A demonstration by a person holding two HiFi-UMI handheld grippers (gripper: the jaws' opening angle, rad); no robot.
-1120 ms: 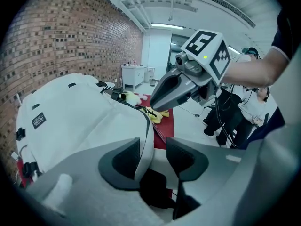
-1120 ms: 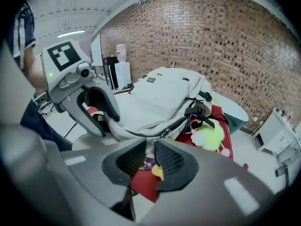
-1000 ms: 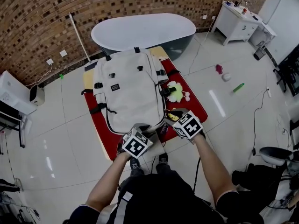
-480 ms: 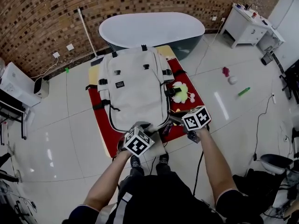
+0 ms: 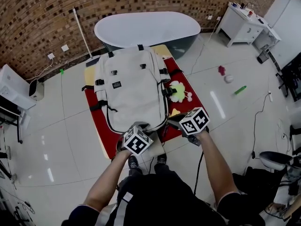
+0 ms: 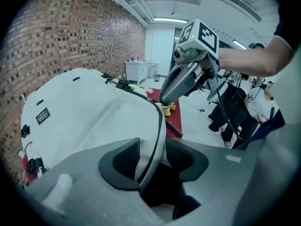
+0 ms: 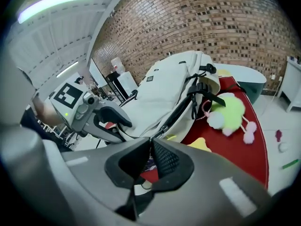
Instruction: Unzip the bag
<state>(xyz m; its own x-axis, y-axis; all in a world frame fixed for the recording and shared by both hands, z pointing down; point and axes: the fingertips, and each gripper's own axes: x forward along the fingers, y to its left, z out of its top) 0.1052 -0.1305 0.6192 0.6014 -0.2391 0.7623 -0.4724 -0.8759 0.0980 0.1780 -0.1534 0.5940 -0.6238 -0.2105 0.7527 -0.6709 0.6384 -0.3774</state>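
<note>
A white backpack lies flat on a red mat. My left gripper is shut on the fabric of the bag's near bottom edge, with the dark zip line running between its pads. My right gripper is at the bag's lower right corner. Its jaws have just been closing and now pinch a thin dark zipper pull at their tips, beside the metal slider. Each gripper shows in the other's view: the right gripper over the bag's edge, the left gripper low against it.
A green and pink plush toy and a yellow item lie on the mat right of the bag. A white bathtub stands behind, against a brick wall. A white cabinet and small toys are at the right.
The right gripper's jaws have gone from wide open to nearly shut at the bag's lower right corner. The left gripper has kept its hold on the bottom edge.
</note>
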